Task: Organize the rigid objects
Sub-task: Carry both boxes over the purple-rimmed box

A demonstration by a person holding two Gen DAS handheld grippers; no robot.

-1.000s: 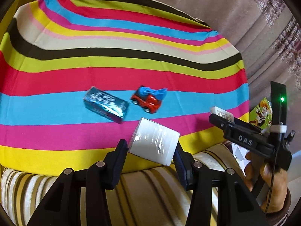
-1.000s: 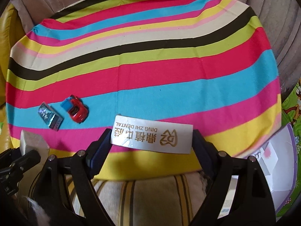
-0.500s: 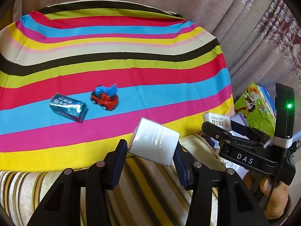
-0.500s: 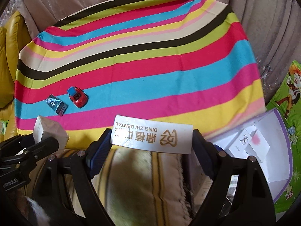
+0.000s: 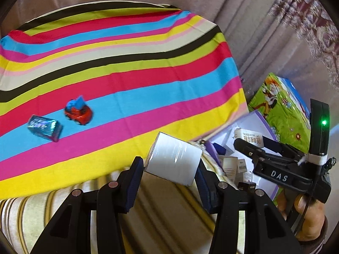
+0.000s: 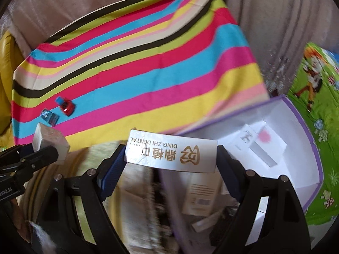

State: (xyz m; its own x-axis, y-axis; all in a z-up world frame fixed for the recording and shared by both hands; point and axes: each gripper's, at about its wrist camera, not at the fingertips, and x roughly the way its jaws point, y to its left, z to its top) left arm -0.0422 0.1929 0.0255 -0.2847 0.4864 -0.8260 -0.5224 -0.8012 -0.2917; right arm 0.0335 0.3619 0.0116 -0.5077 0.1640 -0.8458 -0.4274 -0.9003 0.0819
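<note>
My left gripper (image 5: 168, 165) is shut on a small white box (image 5: 173, 158) wrapped in clear film, held above the striped cushion edge. My right gripper (image 6: 170, 155) is shut on a long white box (image 6: 170, 155) printed "DING ZHI DENTAL" in gold, held over the near wall of an open purple-rimmed box (image 6: 305, 127) with several white packets inside. In the left wrist view the right gripper (image 5: 250, 140) shows at the right with that long box (image 5: 251, 137), a hand below it. A red and blue toy car (image 5: 78, 112) and a blue foil packet (image 5: 44, 128) lie on the striped cloth (image 5: 127, 74).
The purple-rimmed box (image 5: 258, 118) sits right of the cloth, beside a green cartoon-printed carton (image 5: 279, 108). Beige curtains (image 5: 264, 21) hang behind. A striped cushion (image 5: 159, 201) runs under the grippers. A yellow seat (image 6: 8, 63) borders the cloth's left edge.
Both grippers have swung right with their boxes still held. The toy car and foil packet have slid left in view, and the purple-rimmed box has come in under the right gripper.
</note>
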